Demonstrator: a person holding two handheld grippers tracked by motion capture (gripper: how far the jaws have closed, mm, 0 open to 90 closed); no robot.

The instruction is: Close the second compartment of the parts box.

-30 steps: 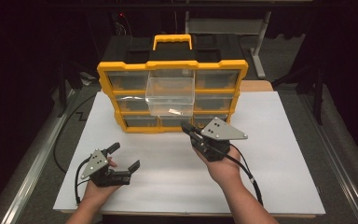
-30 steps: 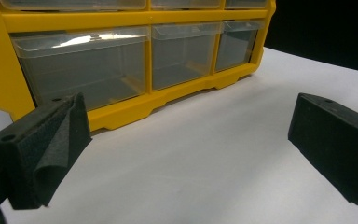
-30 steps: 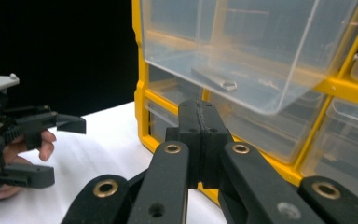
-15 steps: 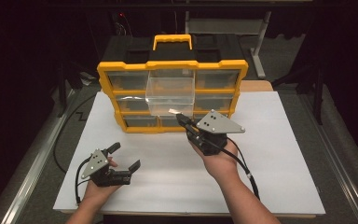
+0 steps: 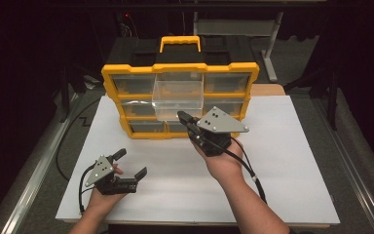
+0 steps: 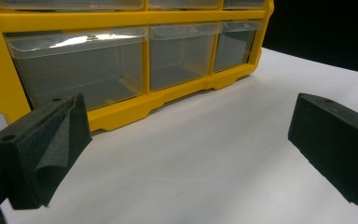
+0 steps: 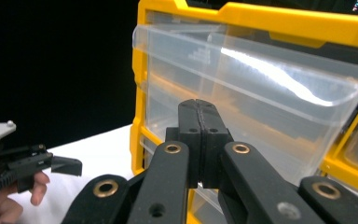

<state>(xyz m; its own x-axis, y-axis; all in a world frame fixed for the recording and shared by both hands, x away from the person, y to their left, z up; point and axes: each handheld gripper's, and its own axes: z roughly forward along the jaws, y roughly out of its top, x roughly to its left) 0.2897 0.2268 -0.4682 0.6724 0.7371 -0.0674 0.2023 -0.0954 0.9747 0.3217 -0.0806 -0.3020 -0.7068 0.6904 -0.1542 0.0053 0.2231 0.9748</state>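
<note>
Clear plastic drawer [image 5: 177, 95] juts from the yellow organiser [image 5: 114, 83]; right gripper [image 5: 184, 117], jaws shut empty, noses its front to push. Left gripper [image 5: 130, 163] rests wide open, holding nothing.

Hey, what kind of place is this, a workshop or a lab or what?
Probably a lab or test bench rather than a home. A white board-topped table stands among dark surroundings, a yellow plastic parts organizer with clear drawers sits on it, and a person's hands hold cabled black claws, the right claw shut by a pulled-out drawer.
</note>
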